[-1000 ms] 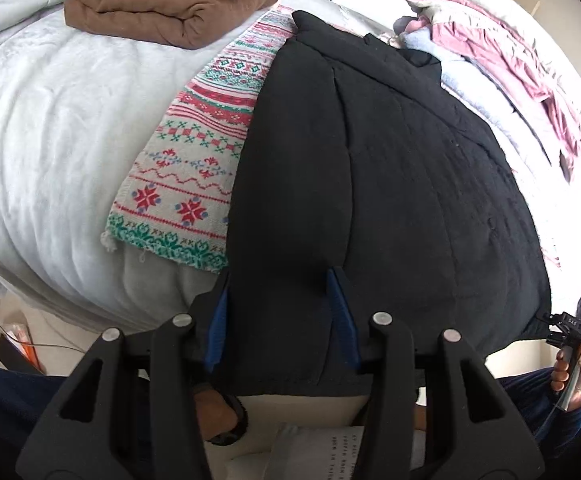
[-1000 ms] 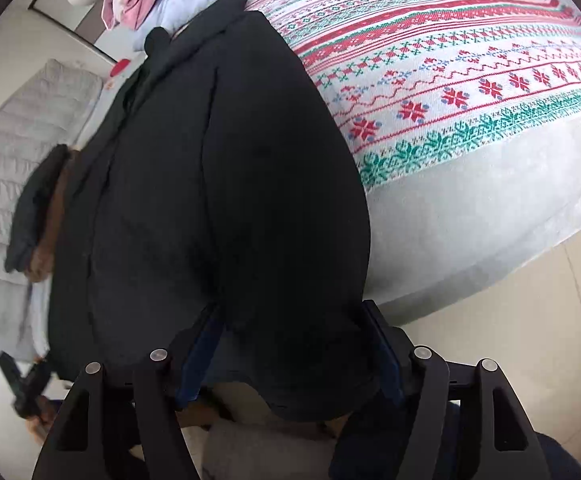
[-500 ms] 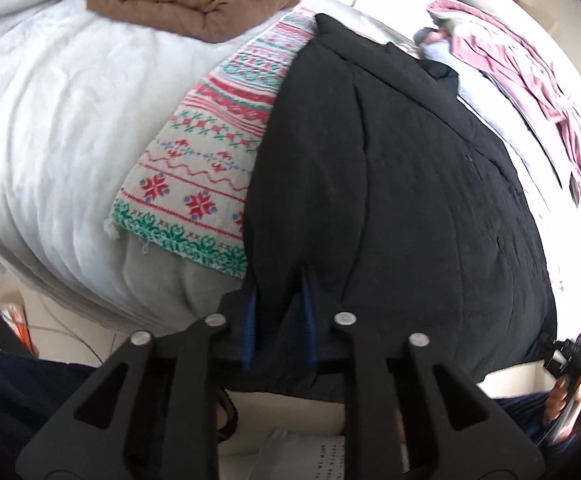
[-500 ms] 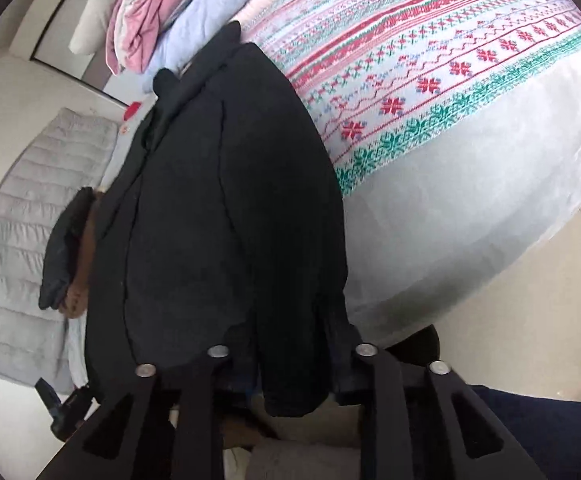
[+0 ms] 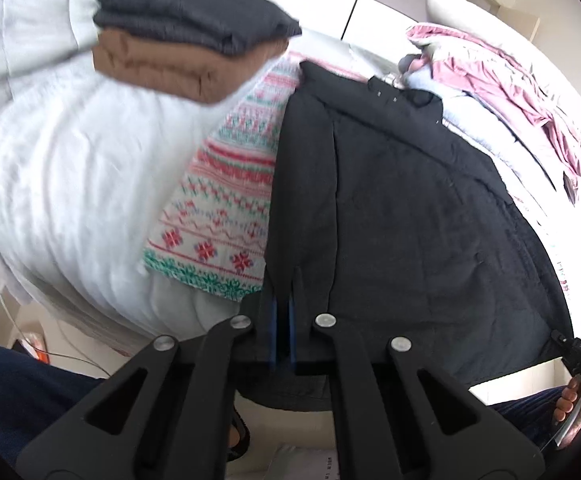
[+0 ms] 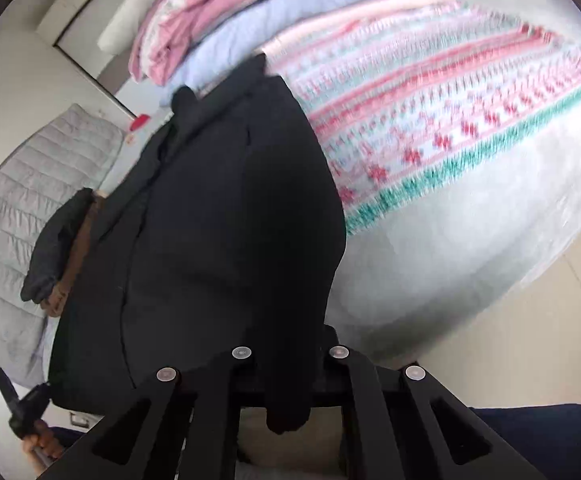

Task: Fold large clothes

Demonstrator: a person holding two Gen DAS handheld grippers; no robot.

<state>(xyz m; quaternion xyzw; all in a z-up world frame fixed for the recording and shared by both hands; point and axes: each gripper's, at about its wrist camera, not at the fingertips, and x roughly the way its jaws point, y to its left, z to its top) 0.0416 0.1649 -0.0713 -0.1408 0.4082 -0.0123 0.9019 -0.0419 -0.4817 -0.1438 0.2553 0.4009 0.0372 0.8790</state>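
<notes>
Left gripper [image 5: 283, 320] is pinched tight on the near hem of the black coat [image 5: 402, 216], w/ cloth squeezed between its blue pads. Its jaws have just been closing. Right gripper [image 6: 286, 364] bites the same hem at the other corner; its jaws have just been closing too, & a bit of cloth hangs down under it.

Coat lies flat on the bed [image 5: 66, 184], on top of a patterned knit [image 5: 226, 200], w/ its collar at the far end. A folded pile [image 5: 186, 60] sits farther back.

Step, I think: grab the bottom edge to start a fold. Next move likely needs both hands to lift together & carry the hem up toward the collar, keeping it even so the coat doesn't bunch.
</notes>
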